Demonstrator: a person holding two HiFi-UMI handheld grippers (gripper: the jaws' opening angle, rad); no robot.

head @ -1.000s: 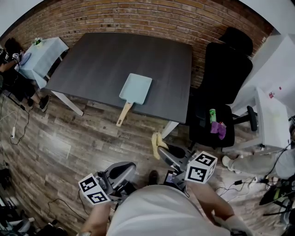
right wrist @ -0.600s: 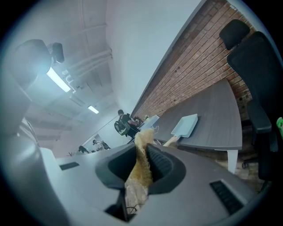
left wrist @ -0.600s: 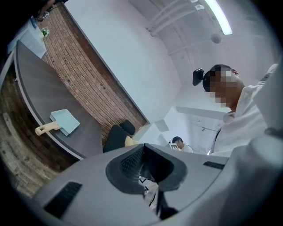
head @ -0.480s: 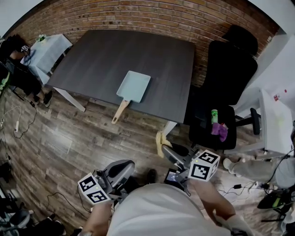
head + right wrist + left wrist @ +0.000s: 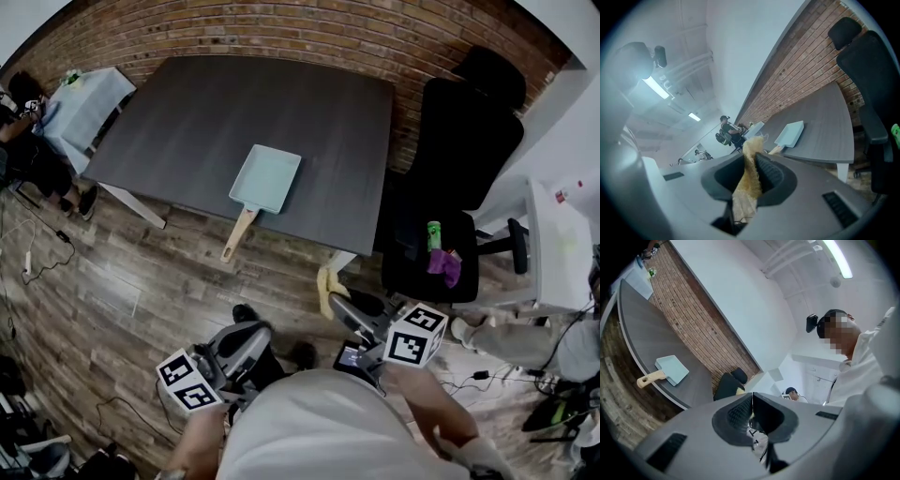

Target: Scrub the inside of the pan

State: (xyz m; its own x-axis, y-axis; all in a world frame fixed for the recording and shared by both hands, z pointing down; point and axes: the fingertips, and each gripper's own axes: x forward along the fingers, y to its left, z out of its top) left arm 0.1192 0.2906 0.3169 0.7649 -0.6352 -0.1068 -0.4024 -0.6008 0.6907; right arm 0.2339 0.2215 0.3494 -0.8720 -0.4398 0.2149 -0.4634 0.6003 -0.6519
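A light blue rectangular pan (image 5: 265,178) with a wooden handle (image 5: 236,236) lies on the dark grey table (image 5: 206,112), its handle sticking out over the near edge. Both grippers are held low by the person's body, well short of the table. My right gripper (image 5: 330,302) is shut on a yellow scrub pad (image 5: 324,284), which stands up between its jaws in the right gripper view (image 5: 751,173). My left gripper (image 5: 251,333) is shut with nothing in it (image 5: 752,395). The pan also shows far off in both gripper views (image 5: 672,370) (image 5: 790,133).
A black office chair (image 5: 459,150) stands right of the table, with a green bottle (image 5: 433,234) and a purple cloth (image 5: 446,265) on its seat. A small covered table (image 5: 82,108) and a seated person (image 5: 23,141) are at far left. White furniture (image 5: 553,244) stands at right.
The pan and table sit slightly lower and further left in the head view. Both grippers stay near the body, and the right one still holds the pad.
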